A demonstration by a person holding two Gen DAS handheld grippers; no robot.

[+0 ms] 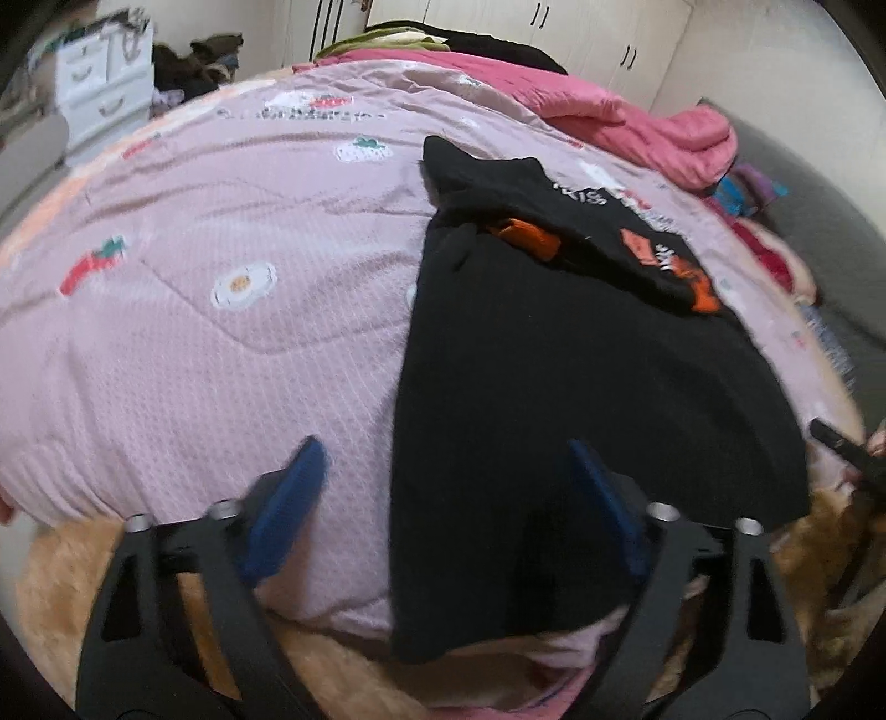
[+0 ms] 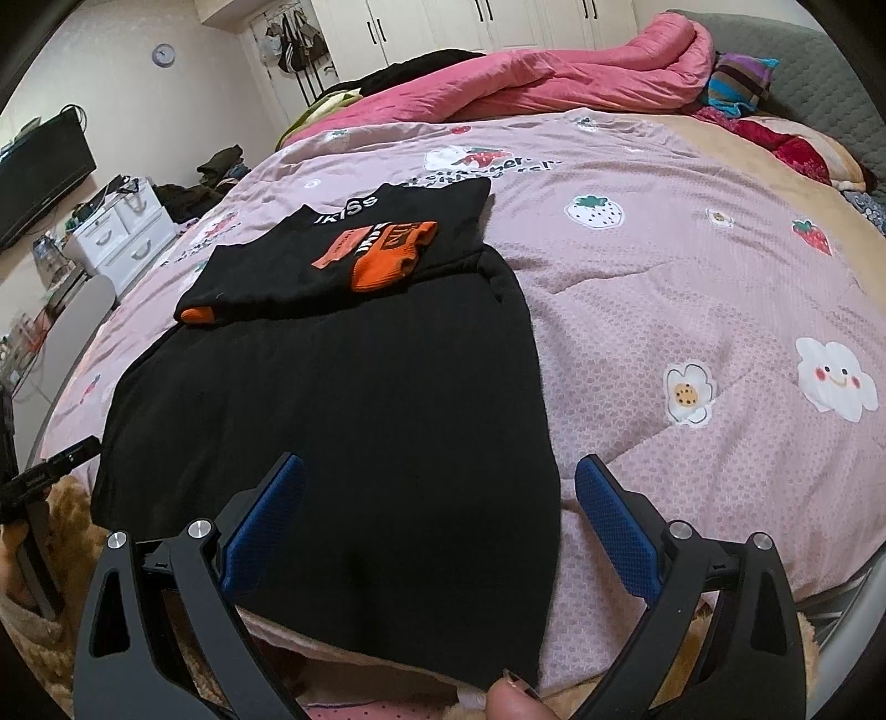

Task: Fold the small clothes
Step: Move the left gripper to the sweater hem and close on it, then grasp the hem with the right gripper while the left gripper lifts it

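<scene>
- Bedroom surroundings are being shown in both wrist views: a bed is being covered by a pink quilt [image 2: 692, 288] printed with strawberries, flowers and a cloud face.
- Cream wardrobe doors [image 2: 454, 22] are being seen along the far wall, and a white drawer unit [image 1: 105, 83] is standing beside the bed on the floor.
- A rumpled deep-pink blanket [image 2: 581, 77] is being left piled along the far edge of the bed.
- A black garment [image 2: 354, 432] is being spread flat on the quilt, its near hem hanging over the bed's front edge.
- A smaller black top [image 2: 354, 249] with orange patches and white lettering is lying folded on the far end of the black garment.
- The left gripper [image 1: 443, 476] is being held over the left hem of the black garment; its jaws are standing apart, one blue pad over the quilt and the other over the black cloth, and nothing is being clenched.
- The right gripper [image 2: 437, 487] is being held over the right hem; its jaws are released and spread wide, the garment's right edge lying between them without being pinched.
- A fingertip [image 2: 512, 700] is being seen touching the garment's hem at the bottom of the right wrist view.
- A tan fleecy fabric [image 1: 72, 587] is showing below the quilt's front edge.
</scene>
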